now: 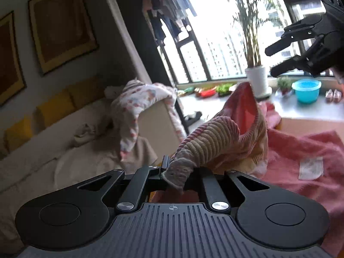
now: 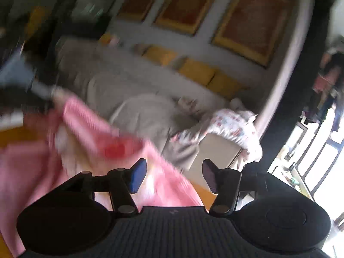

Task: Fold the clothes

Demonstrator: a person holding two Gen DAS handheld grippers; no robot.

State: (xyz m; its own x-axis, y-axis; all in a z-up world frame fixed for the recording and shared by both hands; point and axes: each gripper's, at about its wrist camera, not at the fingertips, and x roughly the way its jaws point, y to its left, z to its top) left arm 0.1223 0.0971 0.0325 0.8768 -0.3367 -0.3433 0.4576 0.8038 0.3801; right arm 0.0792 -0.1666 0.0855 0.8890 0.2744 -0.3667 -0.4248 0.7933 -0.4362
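Observation:
A pink knitted garment (image 1: 301, 150) lies spread on an orange-brown surface (image 1: 311, 126), a white label showing on it. My left gripper (image 1: 166, 167) is shut on its ribbed beige-and-pink cuff (image 1: 210, 142), which rises from the jaws and lifts that part of the cloth. My right gripper (image 1: 269, 62) hangs open in the air at the upper right, well above the garment. In the blurred right wrist view the right gripper (image 2: 173, 175) is open, with nothing pinched between its blue pads (image 2: 137, 176). The pink garment (image 2: 86, 129) lies beyond and to the left of it.
A beige sofa (image 1: 43, 150) with yellow cushions stands behind, a floral garment (image 1: 139, 99) draped over its arm. Framed pictures hang above it. By the window are a white plant pot (image 1: 257, 79) and a blue bowl (image 1: 307, 91) on the sill.

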